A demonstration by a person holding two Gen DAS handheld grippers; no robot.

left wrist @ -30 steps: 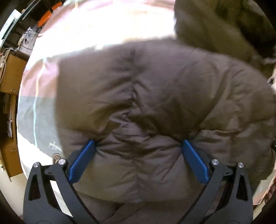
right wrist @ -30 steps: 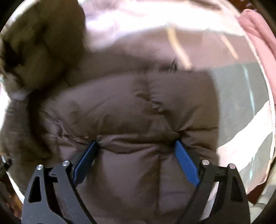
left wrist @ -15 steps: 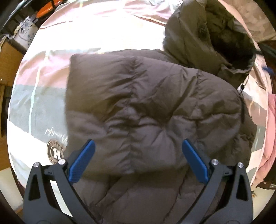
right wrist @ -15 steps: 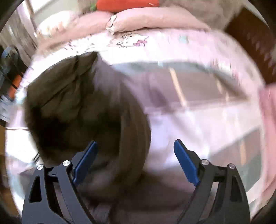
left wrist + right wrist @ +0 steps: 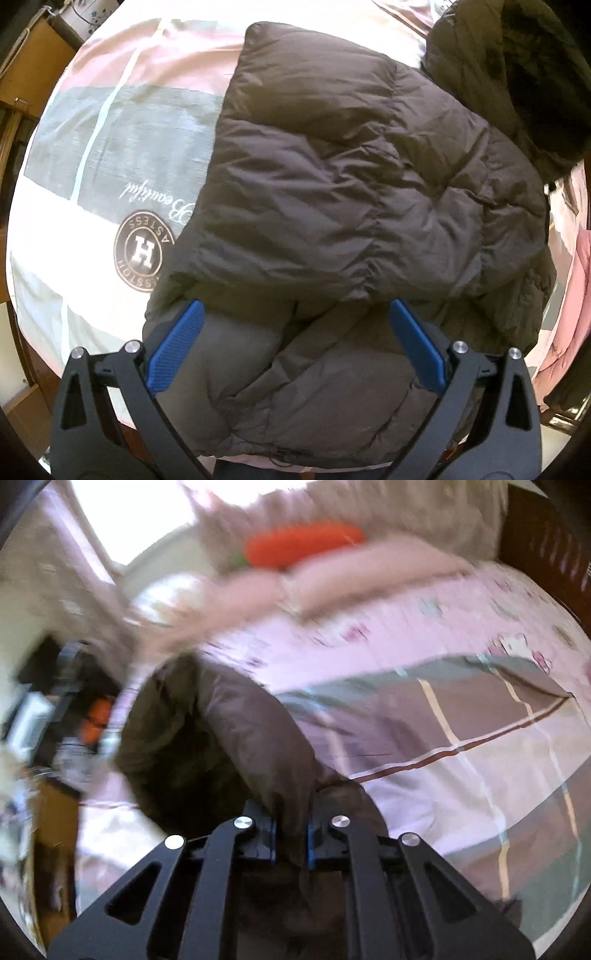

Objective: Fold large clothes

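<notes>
I see the jacket (image 5: 351, 192) folded on the bed (image 5: 110, 122), long axis running away, hood (image 5: 509, 74) far right. Left gripper (image 5: 295, 343) gapes wide over it, empty. Right gripper (image 5: 290, 834) is clamped on a jacket fold.

Daylight fills both views. In the left wrist view the picture is sharp; the bedsheet (image 5: 110, 122) glares almost white at its near left part and far edge, while the jacket (image 5: 351, 177) stays dim with soft shadows in its creases and a dark hood (image 5: 517, 74) at far right. The right wrist view is motion-blurred, worst at the far left, with a blown-out window (image 5: 140, 513) far left. Fisheye bending curves both edges, corners black.
</notes>
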